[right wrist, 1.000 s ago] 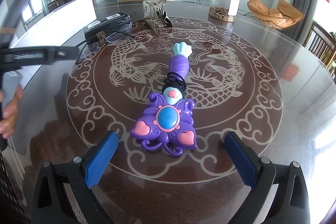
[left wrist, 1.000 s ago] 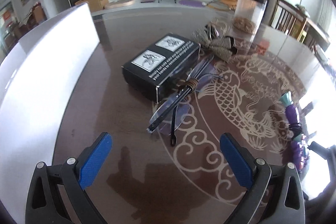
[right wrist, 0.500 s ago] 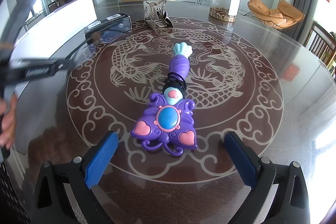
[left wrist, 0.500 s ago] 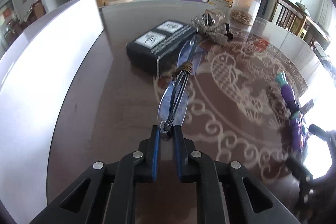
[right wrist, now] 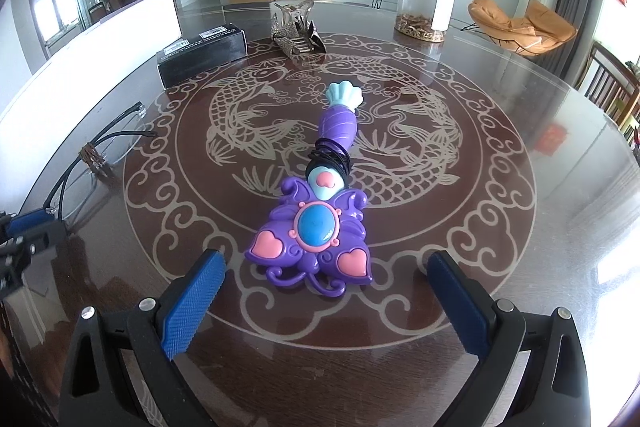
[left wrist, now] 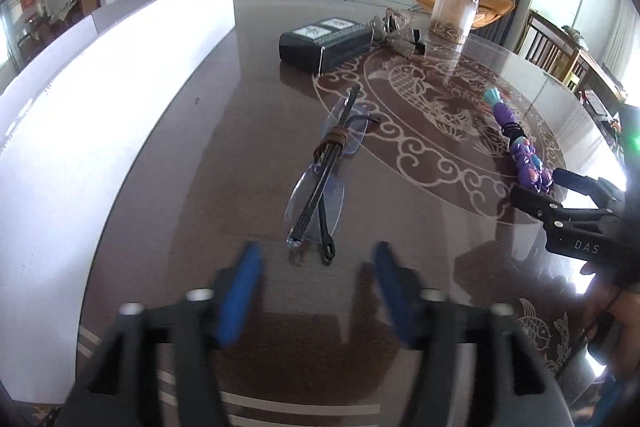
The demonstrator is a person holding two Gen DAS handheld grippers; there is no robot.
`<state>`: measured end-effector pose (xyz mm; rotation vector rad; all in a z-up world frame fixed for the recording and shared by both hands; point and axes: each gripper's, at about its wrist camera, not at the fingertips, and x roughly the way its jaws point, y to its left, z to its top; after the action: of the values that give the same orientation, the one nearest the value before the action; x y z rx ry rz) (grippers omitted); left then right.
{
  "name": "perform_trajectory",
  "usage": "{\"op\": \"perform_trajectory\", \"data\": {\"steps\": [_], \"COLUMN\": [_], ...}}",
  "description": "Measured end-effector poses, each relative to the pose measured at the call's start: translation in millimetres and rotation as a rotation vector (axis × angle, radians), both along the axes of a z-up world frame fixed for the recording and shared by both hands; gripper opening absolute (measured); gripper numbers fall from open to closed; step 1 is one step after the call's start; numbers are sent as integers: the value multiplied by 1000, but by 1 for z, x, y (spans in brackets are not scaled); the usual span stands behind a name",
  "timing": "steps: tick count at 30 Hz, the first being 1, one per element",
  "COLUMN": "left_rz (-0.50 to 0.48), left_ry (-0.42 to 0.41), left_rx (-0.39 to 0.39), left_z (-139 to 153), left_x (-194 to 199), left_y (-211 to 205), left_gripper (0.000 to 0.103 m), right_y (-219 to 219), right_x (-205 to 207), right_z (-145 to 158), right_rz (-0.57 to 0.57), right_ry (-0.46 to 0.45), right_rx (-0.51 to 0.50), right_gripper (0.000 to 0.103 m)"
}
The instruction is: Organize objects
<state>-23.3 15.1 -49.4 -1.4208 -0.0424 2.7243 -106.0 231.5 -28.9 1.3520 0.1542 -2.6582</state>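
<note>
The folded rimless eyeglasses (left wrist: 326, 171), their temples bound with a brown band, lie flat on the round glass worktop (left wrist: 240, 131) near its left edge, just ahead of the left gripper (left wrist: 316, 291). That gripper's jaws are opening, and the temple tips sit just beyond the blue pads (left wrist: 240, 291), untouched, with nothing between them. The right gripper (right wrist: 324, 303) hangs with its jaws spread wide and empty; the purple toy wand (right wrist: 320, 215) lies on the worktop's middle just ahead of it, its butterfly head nearest the pads. A black box (left wrist: 324, 43) rests toward the far edge.
</note>
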Motion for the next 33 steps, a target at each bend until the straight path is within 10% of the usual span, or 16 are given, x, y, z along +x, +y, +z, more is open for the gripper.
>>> {"op": "perform_trajectory", "data": {"steps": [3,33], "left_rz": [14,45], "left_ry": [49,0], "left_rx": [-7,-25], "left_z": [6,-4], "left_x": [3,1], "left_y": [0,-5], "left_gripper": [88,88], "right_y": [0,0], "right_x": [0,0], "right_z": [0,0], "right_rz": [0,-2], "right_ry": [0,0], "right_rx": [0,1], "right_gripper": [101,102]}}
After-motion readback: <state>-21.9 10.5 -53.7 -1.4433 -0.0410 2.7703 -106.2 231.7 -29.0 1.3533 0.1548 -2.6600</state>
